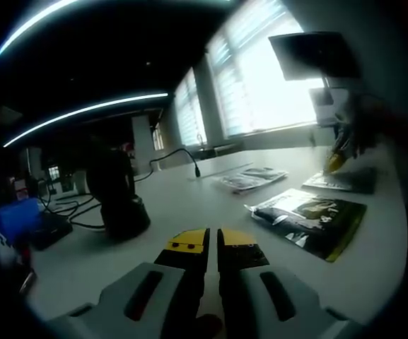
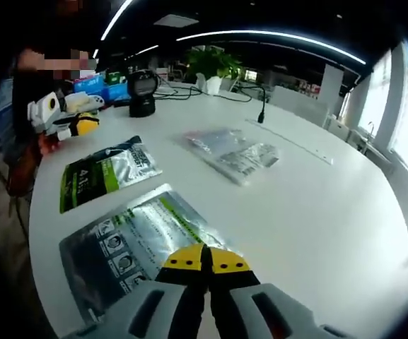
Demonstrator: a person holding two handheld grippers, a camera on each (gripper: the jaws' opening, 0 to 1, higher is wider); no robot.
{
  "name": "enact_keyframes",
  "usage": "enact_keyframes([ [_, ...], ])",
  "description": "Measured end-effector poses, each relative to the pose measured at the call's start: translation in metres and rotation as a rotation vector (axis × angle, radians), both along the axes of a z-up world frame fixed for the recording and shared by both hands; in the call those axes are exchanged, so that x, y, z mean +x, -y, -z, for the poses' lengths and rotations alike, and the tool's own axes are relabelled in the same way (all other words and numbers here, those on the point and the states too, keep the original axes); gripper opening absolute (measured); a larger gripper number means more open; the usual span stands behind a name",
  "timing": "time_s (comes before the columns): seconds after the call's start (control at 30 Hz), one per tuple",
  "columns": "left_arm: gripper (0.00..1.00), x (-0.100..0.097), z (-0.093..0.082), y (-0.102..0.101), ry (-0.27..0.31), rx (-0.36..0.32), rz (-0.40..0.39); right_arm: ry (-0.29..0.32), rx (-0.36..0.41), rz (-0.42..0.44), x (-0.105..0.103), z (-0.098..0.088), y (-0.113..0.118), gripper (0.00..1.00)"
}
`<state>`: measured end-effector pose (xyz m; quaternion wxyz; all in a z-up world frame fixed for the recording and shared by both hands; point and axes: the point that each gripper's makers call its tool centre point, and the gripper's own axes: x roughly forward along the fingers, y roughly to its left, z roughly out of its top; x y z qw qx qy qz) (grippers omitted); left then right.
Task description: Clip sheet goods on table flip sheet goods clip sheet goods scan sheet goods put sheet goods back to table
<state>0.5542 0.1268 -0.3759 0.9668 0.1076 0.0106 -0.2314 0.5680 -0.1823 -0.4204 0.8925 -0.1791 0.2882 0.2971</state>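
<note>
We judge the flat foil packet (image 2: pixel 140 247) on the white table (image 2: pixel 317 212), just ahead of our clenched, empty right gripper (image 2: pixel 205 263), light, floppy and slick; we would pinch its near edge; left gripper (image 1: pixel 212 244) likewise closed, empty.

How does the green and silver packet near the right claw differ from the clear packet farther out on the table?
The green and silver packet is opaque foil with a green stripe and small printed pictures; the clear packet is see-through, with a printed label. The green and silver packet lies just in front of the right claw, while the clear packet lies toward the middle of the white table. Both lie flat, and no claw holds either.
</note>
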Motion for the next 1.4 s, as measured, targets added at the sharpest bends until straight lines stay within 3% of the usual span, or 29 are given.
enact_keyframes([
  [0.1,0.0,0.002,0.001,-0.001,-0.003,0.002,-0.001,0.036,-0.033,-0.047,0.001,-0.002,-0.001,0.0],
  [0.17,0.0,0.003,0.001,-0.002,-0.003,0.003,-0.003,0.054,-0.029,-0.034,0.002,-0.002,0.0,0.01],
  [0.27,0.0,0.003,0.001,-0.002,0.0,0.01,-0.003,0.066,-0.013,0.034,0.011,-0.005,0.013,0.16],
  [0.33,0.0,0.004,0.002,-0.003,-0.001,0.007,-0.003,0.063,-0.009,0.024,0.014,-0.005,0.016,0.22],
  [0.67,0.0,0.005,0.002,-0.004,-0.002,0.003,-0.002,-0.015,0.012,0.01,0.019,-0.002,0.015,0.26],
  [0.77,0.0,0.006,0.002,-0.005,-0.001,0.002,-0.003,-0.051,0.028,-0.014,0.017,0.001,0.011,0.2],
  [0.8,0.0,0.006,0.002,-0.005,-0.001,0.003,-0.003,-0.089,0.051,-0.007,0.014,0.003,0.008,0.17],
  [0.87,0.0,0.007,0.002,-0.005,0.0,0.005,-0.003,-0.068,0.016,-0.025,0.017,0.003,0.009,0.17],
  [1.07,0.0,0.008,0.003,-0.006,0.001,0.002,-0.004,-0.112,-0.006,-0.017,0.024,0.005,0.015,0.25],
  [1.17,0.0,0.009,0.003,-0.006,0.0,0.001,-0.003,-0.138,0.001,-0.033,0.023,0.005,0.015,0.24],
  [1.4,0.0,0.009,0.002,-0.006,0.005,-0.004,-0.003,-0.256,-0.097,-0.078,0.032,0.008,0.015,0.19],
])
